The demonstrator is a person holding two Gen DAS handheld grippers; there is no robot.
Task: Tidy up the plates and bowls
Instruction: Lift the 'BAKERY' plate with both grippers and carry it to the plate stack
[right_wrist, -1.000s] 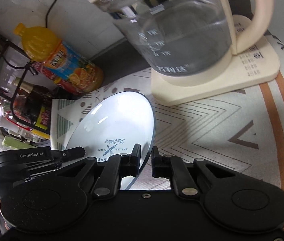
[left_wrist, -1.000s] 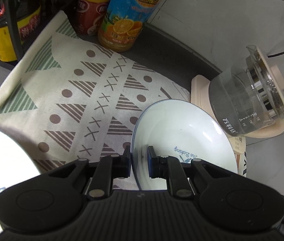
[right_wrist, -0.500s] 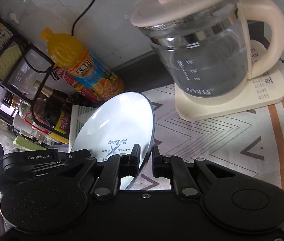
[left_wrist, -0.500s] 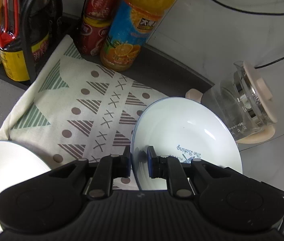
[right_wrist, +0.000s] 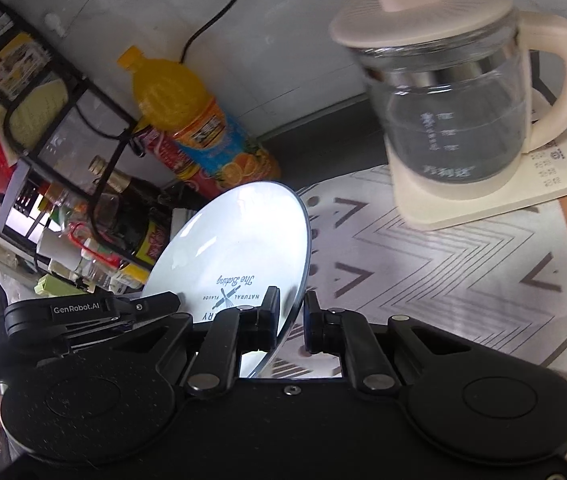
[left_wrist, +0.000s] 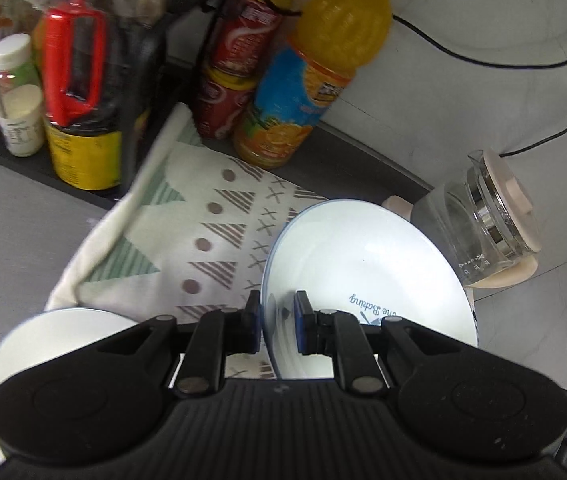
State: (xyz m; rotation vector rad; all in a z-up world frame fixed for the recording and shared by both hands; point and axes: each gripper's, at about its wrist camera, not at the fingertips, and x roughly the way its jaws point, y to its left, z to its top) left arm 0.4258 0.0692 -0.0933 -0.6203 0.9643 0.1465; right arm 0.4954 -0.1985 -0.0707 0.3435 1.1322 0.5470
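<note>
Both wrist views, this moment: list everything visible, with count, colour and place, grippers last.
plate: one, white with blue rim, held on edge between both grippers.
second plate: one, white, lower left of left view.
kettle: one, glass with cream lid, handle and base, on the striped cloth.
patterned cloth: one, cream with green and brown shapes, on the grey counter.
juice bottle: one, orange, by the wall.
cans: two, red, stacked beside the juice.
sauce bottle: one, dark with red handle, in the black rack.
left gripper: black, shut on plate.
right gripper: black, shut on plate.
</note>
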